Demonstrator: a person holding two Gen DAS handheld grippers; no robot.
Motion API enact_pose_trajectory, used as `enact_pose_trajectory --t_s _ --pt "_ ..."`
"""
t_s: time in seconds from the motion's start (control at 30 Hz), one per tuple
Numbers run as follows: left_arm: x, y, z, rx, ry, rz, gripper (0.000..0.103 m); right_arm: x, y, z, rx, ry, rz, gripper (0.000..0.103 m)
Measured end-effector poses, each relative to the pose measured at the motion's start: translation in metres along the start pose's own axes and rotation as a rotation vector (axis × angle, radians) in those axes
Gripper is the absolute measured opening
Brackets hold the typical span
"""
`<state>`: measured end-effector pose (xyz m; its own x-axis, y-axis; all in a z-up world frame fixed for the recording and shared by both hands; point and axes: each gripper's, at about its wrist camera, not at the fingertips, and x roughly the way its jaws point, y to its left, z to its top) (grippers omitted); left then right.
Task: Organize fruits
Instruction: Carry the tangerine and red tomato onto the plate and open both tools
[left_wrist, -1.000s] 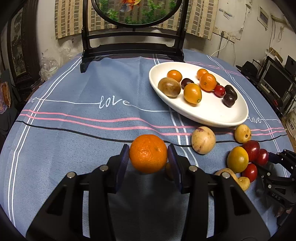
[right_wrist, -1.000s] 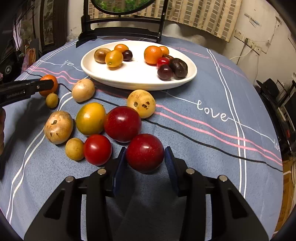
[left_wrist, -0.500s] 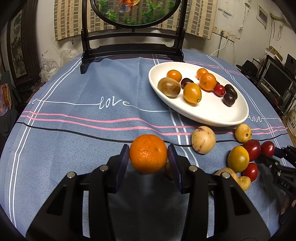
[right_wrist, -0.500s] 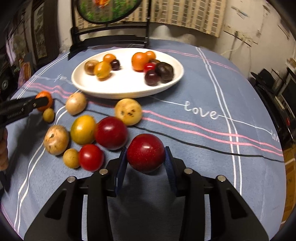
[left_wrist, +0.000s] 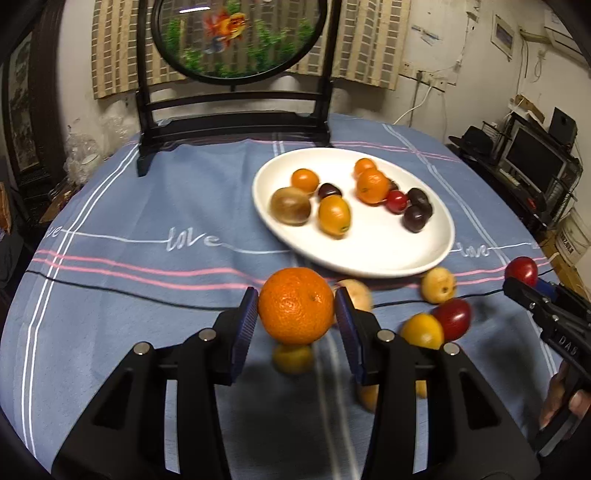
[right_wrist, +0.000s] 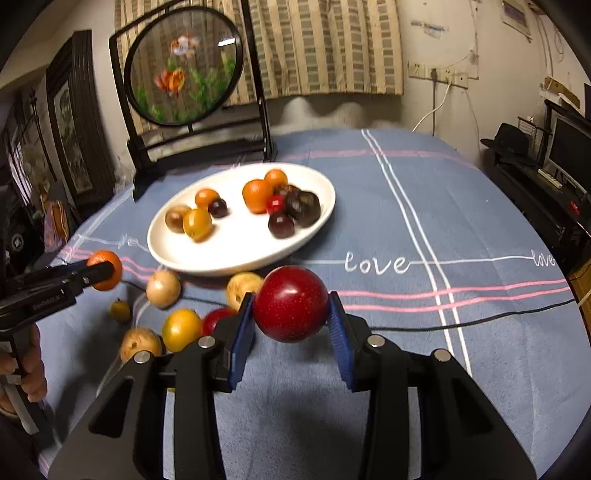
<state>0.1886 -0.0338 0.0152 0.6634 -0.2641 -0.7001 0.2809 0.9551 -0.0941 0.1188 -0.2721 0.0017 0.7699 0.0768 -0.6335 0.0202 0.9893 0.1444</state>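
Counter (left_wrist: 110, 221), under a blue "love" cloth, carried a white oval plate (left_wrist: 369, 254) already part-filled: oranges, a kiwi-brown fruit and dark plums sat in it, while a loose cluster of yellow, tan and red fruit (right_wrist: 177, 328) lay on the cloth just in front of its near rim. Step in hand looked like carry-to-plate, both sides at once. Left tongs (left_wrist: 295, 314) were pinching an orange (left_wrist: 295, 304), clear of the cloth, near the plate's front rim. Right tongs (right_wrist: 291, 314) were clamped on a red plum-like fruit (right_wrist: 291, 302), also off the cloth. Next move likely needs each load brought over bare plate, lowered, then released without knocking fruit already there. Hard to read: motion blur on the loose fruit, several pieces hidden behind the tong arms, exact loose count unclear.
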Motion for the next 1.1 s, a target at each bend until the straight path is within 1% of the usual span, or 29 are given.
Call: enact_pose_trajectory --t_s 0.13,0.2,0.27,0.37,0.5,0.63,0.7,0.77,0.83,0.93,1.0,1.07,1.1 --pt "0.001 -0.007 0.003 0.015 -0.002 0.008 0.044 0.003 -0.001 0.001 0.008 0.011 0.003 0.040" --pt "0.002 -0.008 0.006 0.021 0.001 0.012 0.044 0.002 0.001 0.003 0.015 0.020 -0.012 0.040" --pt "0.001 -0.009 0.010 0.028 -0.003 0.020 0.044 -0.006 0.006 0.010 0.015 0.019 -0.016 0.040" --pt "0.002 -0.010 0.019 0.033 -0.004 0.019 0.044 -0.014 0.015 0.024 -0.006 0.001 0.014 0.040" --pt "0.008 -0.015 0.034 0.028 -0.007 0.013 0.044 -0.009 0.023 0.049 -0.023 -0.018 0.036 0.040" --pt "0.020 -0.016 0.051 -0.008 -0.019 -0.005 0.044 0.020 0.024 0.069 -0.002 -0.010 0.035 0.040" --pt "0.031 -0.016 0.057 -0.034 -0.009 -0.012 0.044 0.041 0.025 0.073 0.011 0.013 0.033 0.040" --pt "0.041 -0.017 0.061 -0.037 -0.006 -0.002 0.044 0.064 0.025 0.075 0.018 0.054 0.029 0.040" --pt "0.051 -0.021 0.066 -0.023 -0.012 0.022 0.044 0.078 0.025 0.076 0.027 0.082 0.032 0.040" --pt "0.065 -0.020 0.070 -0.038 0.001 0.003 0.044 0.097 0.025 0.076 0.046 0.122 0.055 0.040" --pt "0.072 -0.017 0.071 -0.049 0.015 0.005 0.044 0.107 0.027 0.077 0.057 0.140 0.069 0.040" --pt "0.074 -0.014 0.071 -0.066 0.012 -0.011 0.044 0.114 0.030 0.079 0.062 0.154 0.100 0.040" --pt "0.072 -0.013 0.071 -0.066 0.002 -0.006 0.044 0.117 0.031 0.081 0.066 0.172 0.106 0.041"
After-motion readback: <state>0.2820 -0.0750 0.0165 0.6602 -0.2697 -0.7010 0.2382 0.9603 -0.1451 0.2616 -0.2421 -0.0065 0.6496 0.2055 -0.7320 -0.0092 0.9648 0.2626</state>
